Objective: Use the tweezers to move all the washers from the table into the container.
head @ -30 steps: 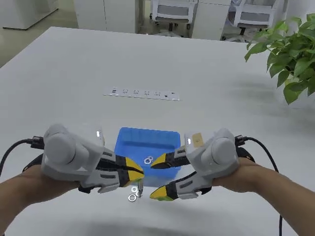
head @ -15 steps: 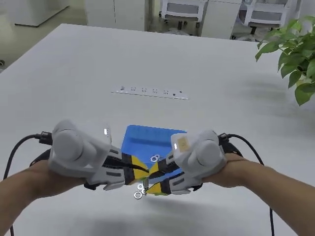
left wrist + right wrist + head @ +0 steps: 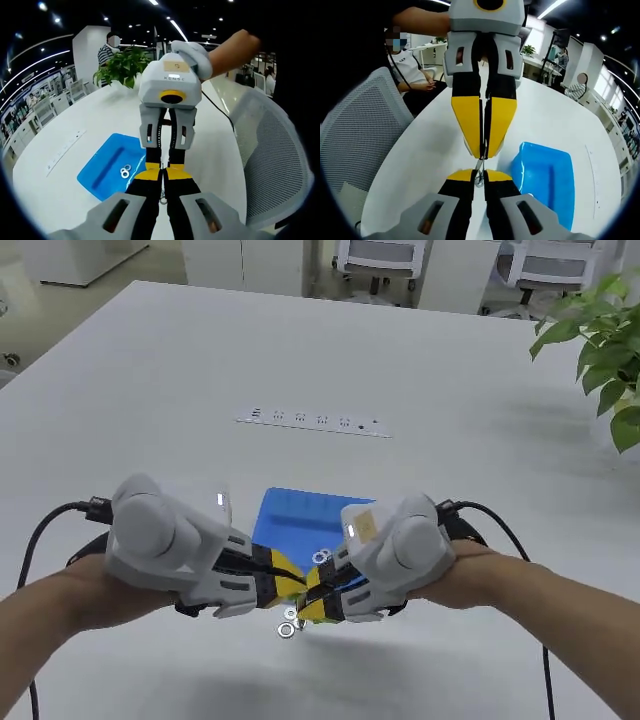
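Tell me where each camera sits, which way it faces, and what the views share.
Left gripper view: rides the left claw, facing the right claw head-on; the person's hand holds it.
Right gripper view: rides the right claw, facing the left claw; tweezers sit between the tips.
Head view: on the headset, looking forward and down at both claws over the table; both forearms show.
Shared: the blue container appears in all three.

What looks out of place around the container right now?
Nothing spilled or damaged. One oddity: left gripper and right gripper tongs meet tip to tip, both shut on the thin tweezers. Loose washers lie on the table beside the blue container.
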{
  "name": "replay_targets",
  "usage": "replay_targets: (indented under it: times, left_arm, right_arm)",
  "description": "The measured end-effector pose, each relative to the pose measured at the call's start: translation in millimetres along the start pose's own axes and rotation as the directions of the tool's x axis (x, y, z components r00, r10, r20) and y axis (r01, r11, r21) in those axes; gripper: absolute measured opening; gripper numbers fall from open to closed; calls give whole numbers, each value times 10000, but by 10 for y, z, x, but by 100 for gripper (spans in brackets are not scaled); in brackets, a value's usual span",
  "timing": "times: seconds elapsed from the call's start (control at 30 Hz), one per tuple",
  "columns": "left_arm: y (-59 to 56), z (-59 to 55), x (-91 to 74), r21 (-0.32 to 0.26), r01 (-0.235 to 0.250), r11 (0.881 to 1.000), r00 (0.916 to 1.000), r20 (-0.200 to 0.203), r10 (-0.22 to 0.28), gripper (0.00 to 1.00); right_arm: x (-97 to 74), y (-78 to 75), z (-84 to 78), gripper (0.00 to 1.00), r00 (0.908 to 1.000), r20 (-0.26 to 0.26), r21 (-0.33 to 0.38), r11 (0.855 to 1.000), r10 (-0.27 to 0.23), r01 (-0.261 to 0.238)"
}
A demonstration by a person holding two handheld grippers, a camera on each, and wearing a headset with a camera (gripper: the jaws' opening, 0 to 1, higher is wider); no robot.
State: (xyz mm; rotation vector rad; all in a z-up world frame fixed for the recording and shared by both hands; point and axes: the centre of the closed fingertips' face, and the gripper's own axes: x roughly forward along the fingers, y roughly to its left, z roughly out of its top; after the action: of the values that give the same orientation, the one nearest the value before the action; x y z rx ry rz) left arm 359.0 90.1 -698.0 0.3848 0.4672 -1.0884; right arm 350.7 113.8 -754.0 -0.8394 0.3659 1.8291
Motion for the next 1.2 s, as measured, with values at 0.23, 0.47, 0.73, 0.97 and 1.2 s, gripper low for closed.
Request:
replay_targets:
  times: [0.23, 0.47, 0.73, 0.97, 1.2]
  left_arm:
    - [-19, 1, 0, 65, 53, 10000, 10000, 1, -53, 6]
    - [-18, 20, 6, 135, 15, 9999, 10000, -16, -15, 6]
    - [30, 79, -41, -154, -208, 9997, 9990, 398, 214, 20]
    - [63, 85, -127, -607, -375, 9974, 9952, 882, 428, 33]
    - [7, 68, -157, -947, -356, 9949, 9945, 948, 446, 53]
  right_arm:
    - [-2, 6, -6, 8, 10000, -38, 247, 9997, -32, 33]
    - [-5, -5, -10, 8, 9999, -122, 280, 9996, -29, 32]
    - [-69, -31, 47, 8, 9999, -142, 236, 9997, -70, 73]
    - [-176, -54, 129, 8, 9998, -44, 215, 9996, -186, 186]
    - [-292, -103, 213, 8, 10000, 17, 266, 9996, -67, 67]
